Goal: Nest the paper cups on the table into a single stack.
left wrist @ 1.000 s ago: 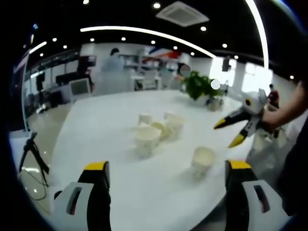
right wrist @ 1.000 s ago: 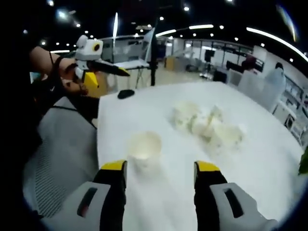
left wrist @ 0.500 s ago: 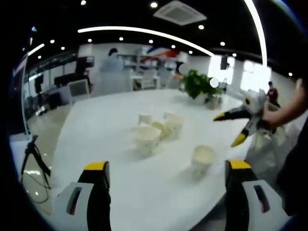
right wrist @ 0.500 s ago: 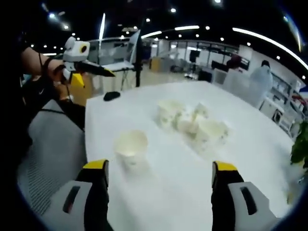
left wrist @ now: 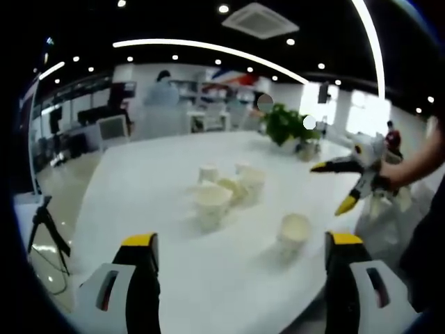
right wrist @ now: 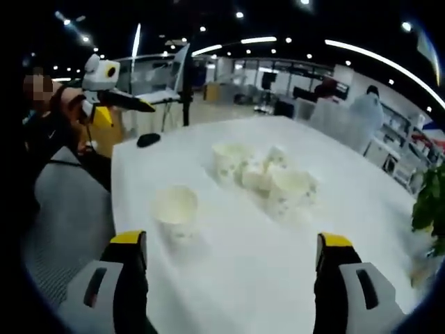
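Note:
Several white paper cups stand on a white table [left wrist: 153, 174]. One lone cup [left wrist: 293, 233] [right wrist: 175, 211] sits near the table's edge, apart from a cluster of cups [left wrist: 226, 191] [right wrist: 264, 177] in the middle. My left gripper [left wrist: 240, 278] hovers over the near edge, jaws wide apart and empty. In the right gripper view my right gripper [right wrist: 229, 268] is also open and empty, with the lone cup ahead to its left. The right gripper [left wrist: 344, 184] appears at the right of the left gripper view, held by a hand. The left gripper [right wrist: 111, 97] appears at the upper left of the right gripper view.
A potted green plant [left wrist: 288, 125] [right wrist: 427, 202] stands at the table's far end. A small dark object [right wrist: 147, 139] lies near one table corner. A tripod [left wrist: 42, 223] stands on the floor beside the table. Office desks and a person are in the background.
The right gripper's jaws have spread wider over the last second. Its view has shifted, so the lone cup now sits further left. The left gripper view is nearly unchanged.

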`<action>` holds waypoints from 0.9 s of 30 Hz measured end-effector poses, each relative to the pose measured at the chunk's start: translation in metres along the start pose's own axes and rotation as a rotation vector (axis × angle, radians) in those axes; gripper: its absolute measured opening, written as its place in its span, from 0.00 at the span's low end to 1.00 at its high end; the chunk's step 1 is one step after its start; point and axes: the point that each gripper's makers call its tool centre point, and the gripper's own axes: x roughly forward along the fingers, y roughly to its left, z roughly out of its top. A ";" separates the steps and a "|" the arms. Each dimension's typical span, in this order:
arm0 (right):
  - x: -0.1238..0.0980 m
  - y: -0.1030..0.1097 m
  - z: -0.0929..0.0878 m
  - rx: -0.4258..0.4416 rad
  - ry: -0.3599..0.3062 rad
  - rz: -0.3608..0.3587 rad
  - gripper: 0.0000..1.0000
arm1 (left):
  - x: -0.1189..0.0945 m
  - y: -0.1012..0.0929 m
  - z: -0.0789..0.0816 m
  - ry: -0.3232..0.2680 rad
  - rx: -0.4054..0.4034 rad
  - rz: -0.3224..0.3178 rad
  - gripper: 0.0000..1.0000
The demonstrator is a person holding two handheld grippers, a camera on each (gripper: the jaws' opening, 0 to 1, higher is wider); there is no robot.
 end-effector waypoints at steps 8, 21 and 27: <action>0.006 0.003 -0.005 0.004 0.009 0.008 1.00 | 0.011 0.005 -0.010 0.000 -0.005 -0.008 0.99; 0.001 0.005 -0.012 0.059 0.018 -0.022 0.99 | 0.062 0.029 -0.014 -0.056 0.010 -0.002 0.98; -0.003 0.007 -0.019 0.105 0.022 -0.043 0.99 | 0.084 0.035 -0.017 -0.058 0.012 -0.012 0.97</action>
